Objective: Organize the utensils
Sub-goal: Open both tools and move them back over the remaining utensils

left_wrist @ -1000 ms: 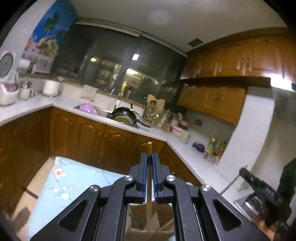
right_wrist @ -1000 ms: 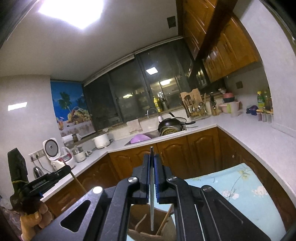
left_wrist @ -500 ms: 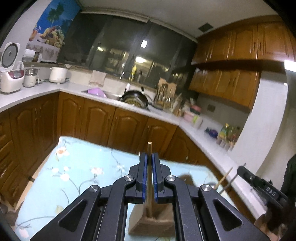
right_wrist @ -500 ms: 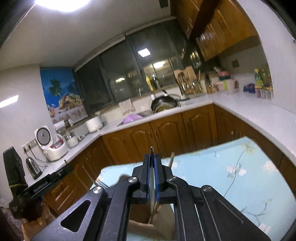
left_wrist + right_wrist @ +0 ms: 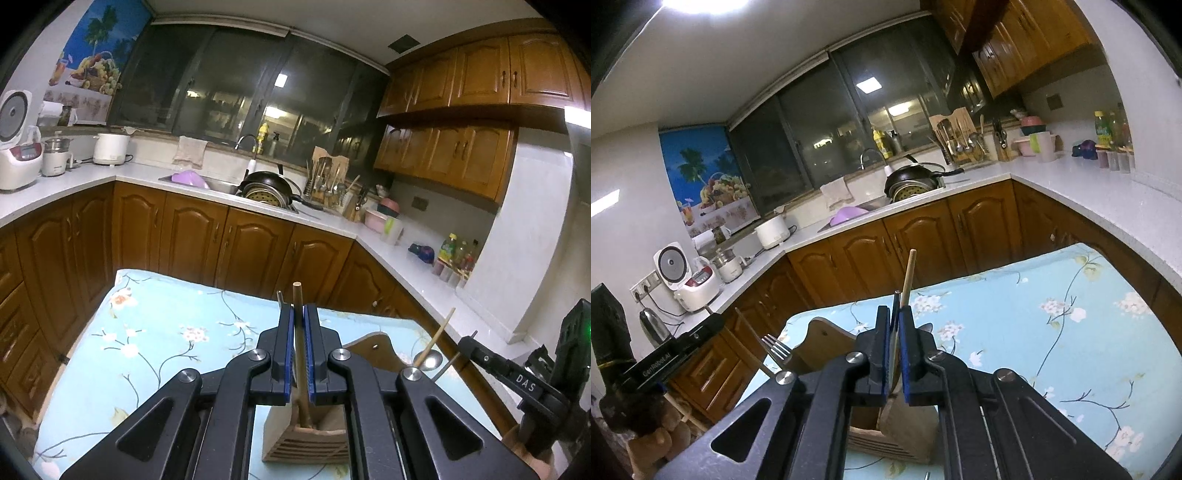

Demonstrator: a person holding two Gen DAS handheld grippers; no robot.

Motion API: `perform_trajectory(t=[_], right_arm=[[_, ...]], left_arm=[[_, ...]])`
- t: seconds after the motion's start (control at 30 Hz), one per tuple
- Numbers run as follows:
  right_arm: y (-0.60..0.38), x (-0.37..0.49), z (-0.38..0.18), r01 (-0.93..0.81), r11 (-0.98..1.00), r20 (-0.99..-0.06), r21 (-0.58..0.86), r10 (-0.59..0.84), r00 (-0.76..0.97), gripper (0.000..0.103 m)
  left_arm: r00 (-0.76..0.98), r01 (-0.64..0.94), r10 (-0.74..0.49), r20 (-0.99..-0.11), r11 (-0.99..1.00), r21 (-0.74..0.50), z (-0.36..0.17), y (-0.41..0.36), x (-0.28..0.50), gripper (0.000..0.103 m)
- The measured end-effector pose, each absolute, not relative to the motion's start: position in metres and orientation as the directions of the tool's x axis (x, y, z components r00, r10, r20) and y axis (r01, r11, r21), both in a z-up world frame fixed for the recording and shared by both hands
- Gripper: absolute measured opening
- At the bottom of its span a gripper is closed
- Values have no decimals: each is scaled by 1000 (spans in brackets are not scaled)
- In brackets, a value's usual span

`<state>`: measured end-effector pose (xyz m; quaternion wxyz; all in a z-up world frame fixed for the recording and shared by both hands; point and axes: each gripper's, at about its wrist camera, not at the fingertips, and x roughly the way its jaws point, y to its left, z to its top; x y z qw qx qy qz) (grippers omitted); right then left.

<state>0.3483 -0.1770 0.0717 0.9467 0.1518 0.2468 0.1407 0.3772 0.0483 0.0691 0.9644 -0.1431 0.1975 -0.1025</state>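
Wooden stick (image 5: 300,343): held upright between the blue pads of the left gripper (image 5: 298,321), centre of the left wrist view; its lower end reaches into the wooden holder (image 5: 306,441) at bottom centre.
Left gripper state: jaws narrow, clamped on the wooden stick.
Thin dark utensil (image 5: 894,332): held edge-on between the pads of the right gripper (image 5: 894,325), centre of the right wrist view; type cannot be told.
Right gripper state: jaws narrow, clamped on the thin dark utensil.
Wooden holder, right wrist view (image 5: 905,432): bottom centre, directly below the closed jaws, standing on the floral cloth (image 5: 1052,332).
Second stick (image 5: 908,277): rises just right of the thin dark utensil, above the right gripper's tips.
Fork (image 5: 775,347): left of centre in the right wrist view, tines up, beside a leaning stick; which gripper holds it cannot be told.
Spoon (image 5: 430,360): right of centre in the left wrist view, beside a pale leaning stick.
Floral cloth: light blue, covers the table, lower half of both views.
Cabinets (image 5: 192,240): brown wood, middle band behind the table.
Sink area (image 5: 266,188): upper centre, with 1 dark pan and 1 purple bowl.
Rice cooker (image 5: 16,147): upper left of the left wrist view, on the white counter.
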Motion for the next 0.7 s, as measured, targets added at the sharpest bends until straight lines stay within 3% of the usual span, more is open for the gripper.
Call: perform_trajectory(t=[0.17, 0.23, 0.27, 0.3, 0.37, 0.43, 0.5, 0.7], right_arm=[[-178, 351, 72, -190, 910, -433, 369, 349, 831, 12], [-180, 349, 73, -196, 902, -427, 384, 362, 829, 29], [-181, 348, 75, -197, 899, -422, 390, 365, 830, 50], [-183, 343, 78, -199, 894, -406, 400, 368, 837, 61], [-189, 336, 83, -202, 889, -382, 411, 369, 847, 62], [-195, 327, 88, -201, 883, -368, 424, 371, 852, 64], [-201, 317, 91, -200, 877, -358, 436, 373, 856, 76], [-217, 274, 89, -196, 875, -348, 443, 369, 862, 92]], left_arm=[[888, 140, -261, -377, 938, -318, 68, 54, 380, 4], [883, 138, -261, -390, 939, -316, 70, 54, 382, 7], [882, 138, -261, -391, 939, -315, 72, 55, 381, 12], [882, 134, -258, -394, 940, -315, 75, 56, 380, 18], [891, 113, -237, -386, 942, -316, 79, 59, 375, 39], [900, 105, -229, -371, 940, -324, 83, 62, 367, 41], [898, 106, -235, -373, 936, -335, 83, 65, 359, 47], [891, 103, -240, -386, 934, -343, 70, 66, 316, 69]])
